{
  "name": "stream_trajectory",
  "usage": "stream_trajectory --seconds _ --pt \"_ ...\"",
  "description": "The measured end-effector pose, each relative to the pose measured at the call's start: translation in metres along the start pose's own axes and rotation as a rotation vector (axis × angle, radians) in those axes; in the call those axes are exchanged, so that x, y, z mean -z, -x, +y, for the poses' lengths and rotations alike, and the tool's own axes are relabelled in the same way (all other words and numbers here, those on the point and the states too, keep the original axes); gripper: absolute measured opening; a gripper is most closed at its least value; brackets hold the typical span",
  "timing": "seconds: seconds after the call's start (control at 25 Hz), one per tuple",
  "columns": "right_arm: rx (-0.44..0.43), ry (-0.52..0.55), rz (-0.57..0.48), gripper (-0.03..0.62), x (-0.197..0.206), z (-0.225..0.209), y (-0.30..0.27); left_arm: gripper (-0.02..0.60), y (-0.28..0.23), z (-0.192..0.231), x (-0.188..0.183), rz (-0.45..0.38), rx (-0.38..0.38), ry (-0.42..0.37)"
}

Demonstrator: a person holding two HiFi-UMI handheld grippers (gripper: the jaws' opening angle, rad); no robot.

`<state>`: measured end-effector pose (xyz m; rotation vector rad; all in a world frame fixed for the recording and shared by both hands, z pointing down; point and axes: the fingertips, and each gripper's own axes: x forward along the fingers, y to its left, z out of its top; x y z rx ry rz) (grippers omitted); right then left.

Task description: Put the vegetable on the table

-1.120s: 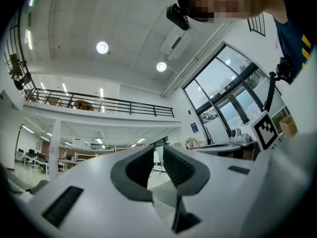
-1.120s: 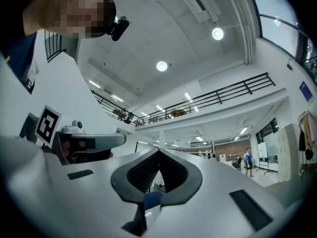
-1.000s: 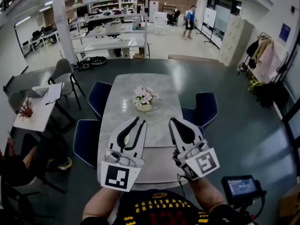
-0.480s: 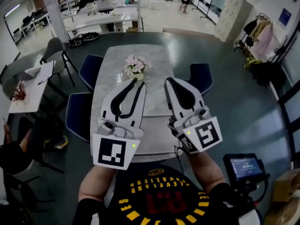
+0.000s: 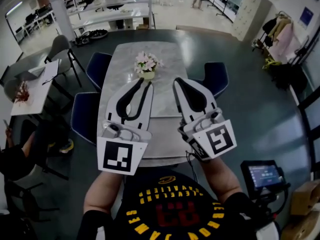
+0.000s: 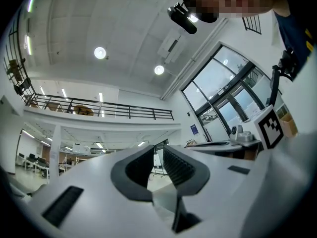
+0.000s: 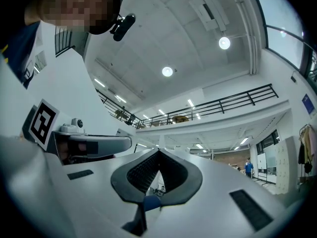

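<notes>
No vegetable shows in any view. In the head view both grippers are held up side by side over the near end of a marble table (image 5: 165, 64). My left gripper (image 5: 143, 83) has a narrow gap between its ribbed pads and holds nothing; the left gripper view looks up at the ceiling, and the left gripper (image 6: 158, 152) shows background through that gap. My right gripper (image 5: 176, 80) is empty, and the right gripper (image 7: 158, 151) has its tips touching in its own view, which also points up at the ceiling.
A pot of pink flowers (image 5: 146, 66) stands mid-table. Blue chairs (image 5: 97, 66) (image 5: 216, 76) (image 5: 85, 116) flank the table. A small white desk (image 5: 35, 89) and a seated person are at the left. A small screen on a stand (image 5: 264, 174) is at the lower right.
The head view has tilted further down. Both grippers have come forward over the table's near end. Their jaws look the same as before.
</notes>
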<state>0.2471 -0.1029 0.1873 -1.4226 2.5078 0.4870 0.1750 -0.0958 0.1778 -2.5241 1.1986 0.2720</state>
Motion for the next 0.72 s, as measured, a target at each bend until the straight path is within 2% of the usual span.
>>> stream_trajectory --seconds 0.2,0.72 --pt "-0.017 -0.021 -0.002 0.005 0.0 0.005 -0.003 0.06 0.002 0.002 0.0 0.004 0.002 0.03" --pt "-0.028 -0.017 -0.003 0.005 0.002 0.014 -0.007 0.061 0.004 0.003 0.002 0.018 0.01 0.008"
